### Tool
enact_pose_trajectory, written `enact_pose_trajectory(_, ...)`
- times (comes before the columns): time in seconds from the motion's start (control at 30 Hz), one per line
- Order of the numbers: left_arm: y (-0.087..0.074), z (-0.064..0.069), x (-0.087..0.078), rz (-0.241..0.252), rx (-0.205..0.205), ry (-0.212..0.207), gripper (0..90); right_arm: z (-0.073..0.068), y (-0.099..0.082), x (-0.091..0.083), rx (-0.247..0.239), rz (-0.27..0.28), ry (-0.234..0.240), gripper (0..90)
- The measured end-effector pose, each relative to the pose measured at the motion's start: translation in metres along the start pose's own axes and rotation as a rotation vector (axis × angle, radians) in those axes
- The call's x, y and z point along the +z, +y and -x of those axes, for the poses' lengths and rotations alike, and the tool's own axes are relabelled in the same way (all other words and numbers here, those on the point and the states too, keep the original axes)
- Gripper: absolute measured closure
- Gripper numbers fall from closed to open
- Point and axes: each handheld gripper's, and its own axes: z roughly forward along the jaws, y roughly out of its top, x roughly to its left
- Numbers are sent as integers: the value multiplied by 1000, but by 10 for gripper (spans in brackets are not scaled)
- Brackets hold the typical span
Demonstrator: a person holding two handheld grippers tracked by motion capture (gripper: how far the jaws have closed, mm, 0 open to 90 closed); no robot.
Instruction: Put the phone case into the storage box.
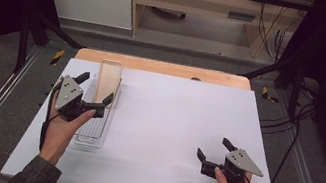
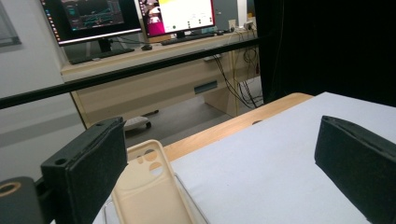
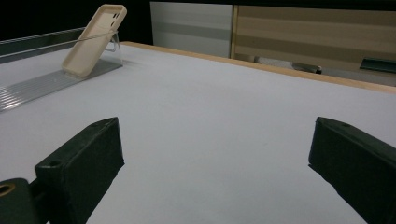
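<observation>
A cream-coloured silicone phone case (image 1: 108, 82) leans tilted on a clear ribbed plastic stand (image 1: 93, 130) at the left part of the white worktop (image 1: 170, 123). The left gripper (image 1: 95, 90) hovers over that stand with its jaws spread wide around the lower part of the case, holding nothing. The right gripper (image 1: 214, 150) sits well apart near the worktop's right front, its jaws likewise wide open and empty.

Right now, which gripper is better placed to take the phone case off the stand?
Left. The left gripper hangs open at the phone case on the clear stand; the right gripper is across the table.
</observation>
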Motion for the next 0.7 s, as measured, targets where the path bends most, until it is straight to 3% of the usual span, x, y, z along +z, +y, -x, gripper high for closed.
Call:
enact_pose_trajectory(0.47, -11, -16, -32, 43, -64, 11, 22, 0, 0, 0, -1, -3, -5, 29)
enact_pose_trajectory(0.7, -24, -25, -49, 56, -102, 31, 23, 1, 0, -1, 0, -5, -7, 29)
